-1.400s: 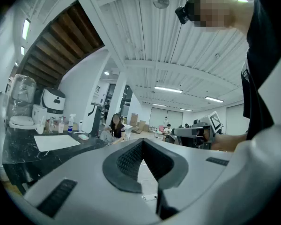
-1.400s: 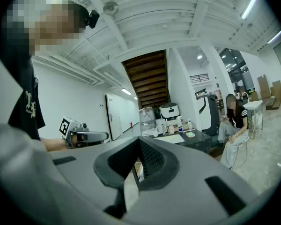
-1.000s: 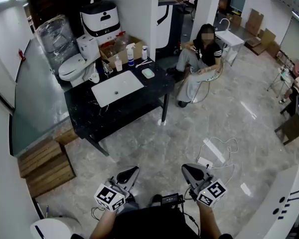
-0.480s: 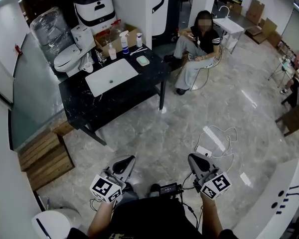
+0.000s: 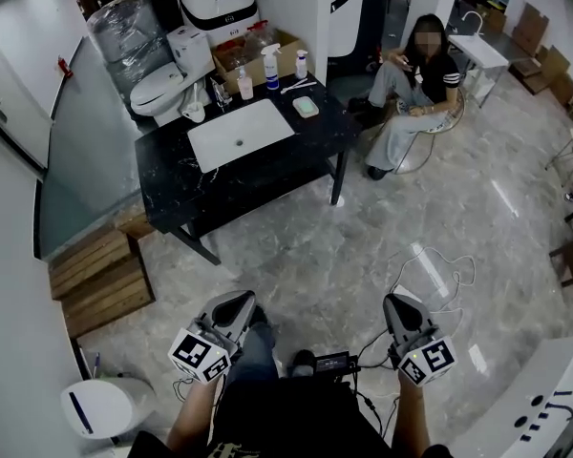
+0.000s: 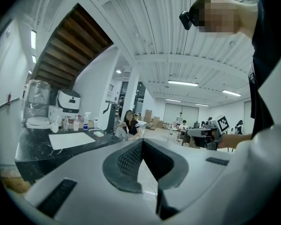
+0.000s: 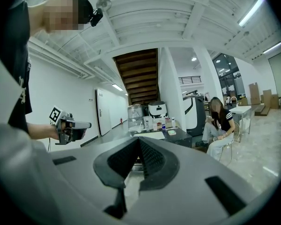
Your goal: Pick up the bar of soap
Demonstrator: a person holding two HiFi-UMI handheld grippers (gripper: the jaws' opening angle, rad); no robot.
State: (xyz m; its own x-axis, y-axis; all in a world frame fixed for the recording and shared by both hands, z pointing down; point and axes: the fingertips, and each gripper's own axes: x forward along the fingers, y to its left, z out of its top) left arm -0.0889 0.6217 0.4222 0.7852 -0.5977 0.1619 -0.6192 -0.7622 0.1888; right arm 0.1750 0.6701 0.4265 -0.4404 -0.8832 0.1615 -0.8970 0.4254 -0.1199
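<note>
The bar of soap (image 5: 306, 107), pale green and flat, lies near the right end of the black surface (image 5: 267, 172), just beside the white sink (image 5: 241, 134) and well apart from both tools. This looks like the approach step. The left tool (image 5: 239, 303) and right tool (image 5: 397, 305) are closed and empty. Next, one must get close to the soap and open.

we've got a black table (image 5: 168, 176) with a white sink (image 5: 241, 134) in it, spray bottle (image 5: 271, 69) at the back, person (image 5: 418, 89) seated nearby.
</note>
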